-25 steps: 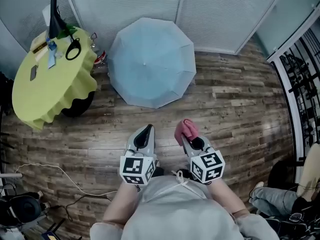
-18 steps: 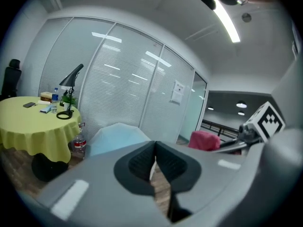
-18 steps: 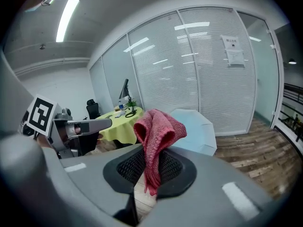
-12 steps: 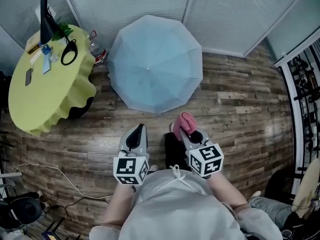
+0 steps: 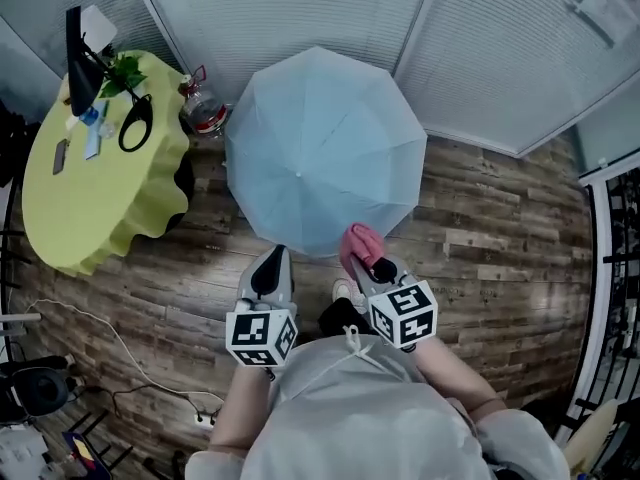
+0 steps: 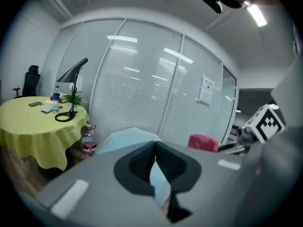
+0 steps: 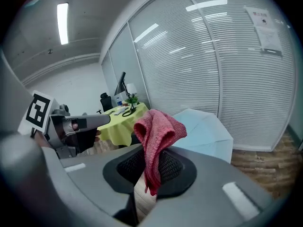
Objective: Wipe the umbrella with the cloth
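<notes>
A pale blue open umbrella (image 5: 320,148) rests canopy-up on the wooden floor in front of the blinds; it also shows in the left gripper view (image 6: 127,138) and the right gripper view (image 7: 203,131). My right gripper (image 5: 364,262) is shut on a pink cloth (image 5: 360,243), which sits at the umbrella's near rim. In the right gripper view the cloth (image 7: 157,134) bunches above the jaws and hangs down between them (image 7: 150,167). My left gripper (image 5: 272,260) is shut and holds nothing, just short of the near rim; its tips (image 6: 155,148) meet.
A round table with a yellow cloth (image 5: 95,168) stands to the left, bearing a black lamp (image 5: 80,48) and small items. A water bottle (image 5: 205,113) stands between table and umbrella. Cables (image 5: 120,358) lie on the floor at lower left. A glass wall with blinds (image 5: 300,8) is behind.
The person has stepped forward toward the umbrella. Both grippers are now at its near rim, and the cloth has reached the canopy's edge. The jaws are unchanged.
</notes>
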